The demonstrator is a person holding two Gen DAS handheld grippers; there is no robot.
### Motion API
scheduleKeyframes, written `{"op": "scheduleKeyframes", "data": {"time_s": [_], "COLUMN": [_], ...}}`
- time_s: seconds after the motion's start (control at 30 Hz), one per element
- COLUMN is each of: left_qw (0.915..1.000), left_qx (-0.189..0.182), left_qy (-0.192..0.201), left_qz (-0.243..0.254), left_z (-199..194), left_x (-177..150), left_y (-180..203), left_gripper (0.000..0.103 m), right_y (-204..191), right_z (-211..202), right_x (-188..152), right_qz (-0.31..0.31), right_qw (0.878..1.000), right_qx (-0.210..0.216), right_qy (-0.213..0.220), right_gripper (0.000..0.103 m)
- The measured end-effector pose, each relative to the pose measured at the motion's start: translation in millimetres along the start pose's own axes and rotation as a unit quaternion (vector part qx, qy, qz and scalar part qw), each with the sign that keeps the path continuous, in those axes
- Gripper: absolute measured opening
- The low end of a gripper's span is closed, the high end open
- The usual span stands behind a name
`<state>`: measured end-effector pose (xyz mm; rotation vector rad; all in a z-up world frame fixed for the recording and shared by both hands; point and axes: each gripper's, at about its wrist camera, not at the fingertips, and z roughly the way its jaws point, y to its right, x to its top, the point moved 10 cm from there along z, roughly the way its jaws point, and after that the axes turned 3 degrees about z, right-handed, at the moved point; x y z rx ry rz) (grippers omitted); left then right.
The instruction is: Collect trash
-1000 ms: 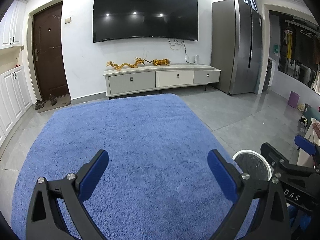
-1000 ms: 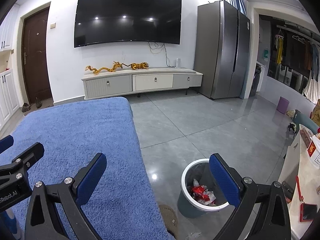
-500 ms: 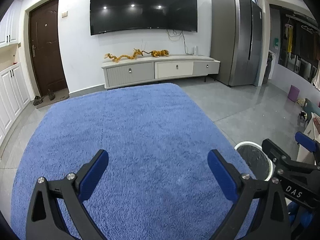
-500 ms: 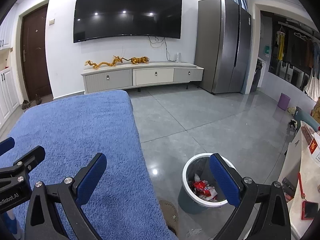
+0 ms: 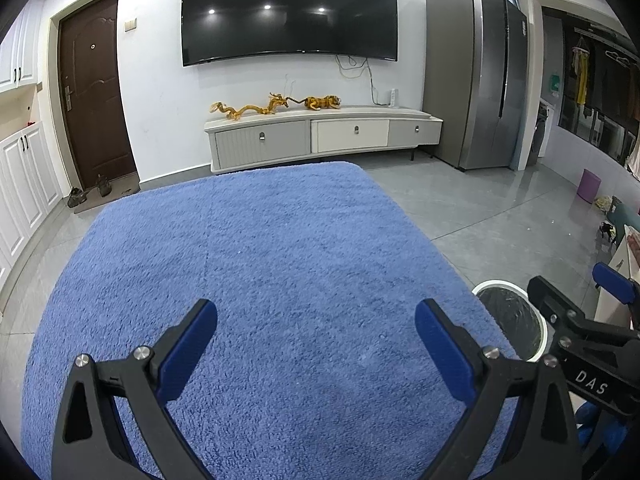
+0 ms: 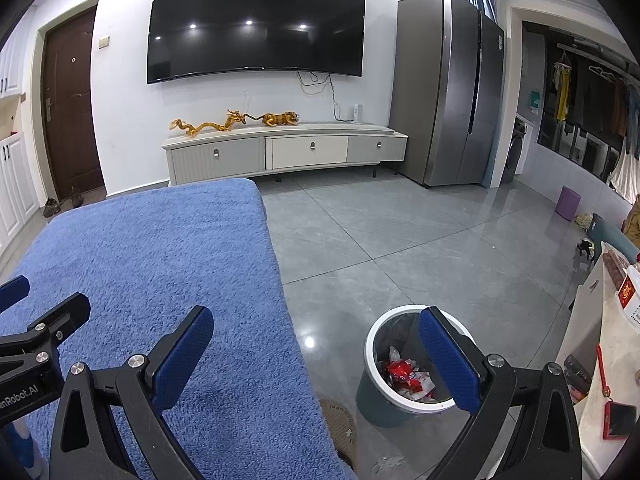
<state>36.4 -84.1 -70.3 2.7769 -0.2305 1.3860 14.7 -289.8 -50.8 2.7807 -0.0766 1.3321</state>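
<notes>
Grippers hang side by side over the blue cloth (image 5: 256, 264): left gripper (image 5: 316, 344) spread wide and empty, right gripper (image 6: 316, 348) likewise, probably done dropping. Trash (image 6: 404, 374) lies in the bin (image 6: 374, 344) on the floor, just right of the cloth. A slipper (image 6: 338, 426) sits beside it; nothing blocks the way.

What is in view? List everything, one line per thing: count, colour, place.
blanket: one, blue, spread in front of both claws
trash bin: one, grey with white rim, on the floor right of the blanket
wrappers: several, red and white, inside the bin
scrap: one, pale, on the floor before the bin
TV: one, black, on the wall
cabinet: one, grey-white, below the TV
fridge: one, silver, far right
left claw: one, black and blue, open, empty
right claw: one, same, open, empty
</notes>
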Motion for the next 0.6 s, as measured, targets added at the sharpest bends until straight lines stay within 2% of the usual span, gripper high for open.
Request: {"op": "scheduleKeyframes", "data": {"time_s": [0.6], "left_qw": [1.0000], "left_qx": [0.002], "left_qy": [-0.002], "left_qz": [-0.001], "left_z": [1.6], "left_x": [-4.4], "left_y": [-6.6], "left_gripper": [0.100], "right_y": [-0.8], "right_z": [0.1], "right_x": [-0.1], "right_qz": [0.000], "right_qw": [1.000], "right_qx": [0.000], "right_qy": [0.000], "right_gripper": [0.103]}}
